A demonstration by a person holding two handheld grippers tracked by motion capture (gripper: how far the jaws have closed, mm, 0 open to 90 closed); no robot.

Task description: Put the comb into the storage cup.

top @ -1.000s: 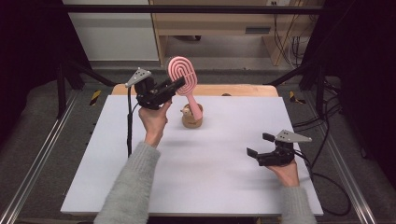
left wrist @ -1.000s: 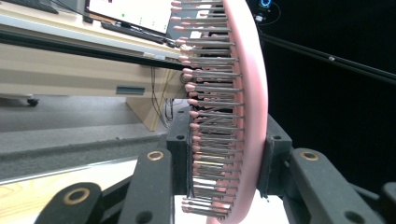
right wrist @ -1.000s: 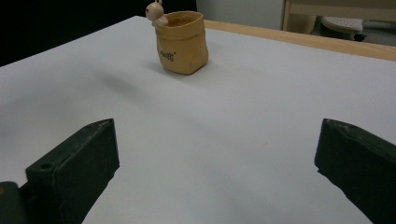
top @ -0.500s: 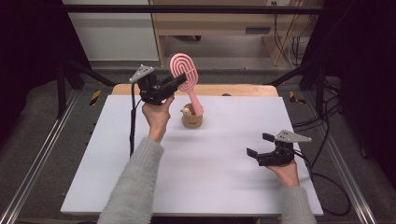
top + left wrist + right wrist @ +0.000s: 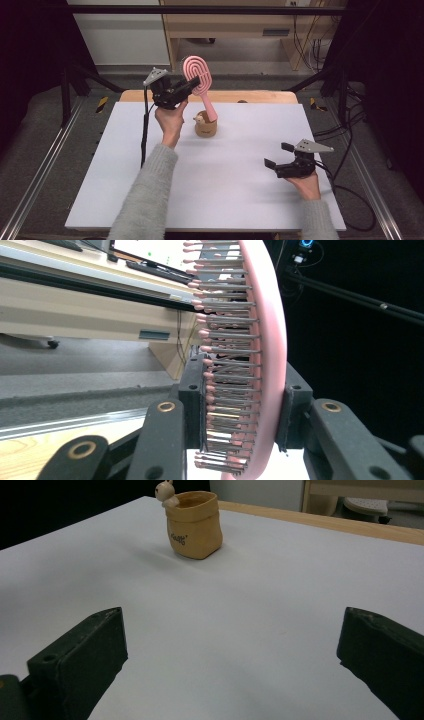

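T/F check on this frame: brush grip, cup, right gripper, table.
1. The left gripper is shut on the pink brush. True.
2. The jaws clamp the brush by its handle tip. False: in the left gripper view they close on the bristled head.
3. The right gripper holds the cup. False: its jaws stand wide apart with nothing between them, away from the cup.
4. The cup stands upright on the white table. True.
5. The brush lies flat on the table. False: it is held in the air above the cup, handle pointing down.
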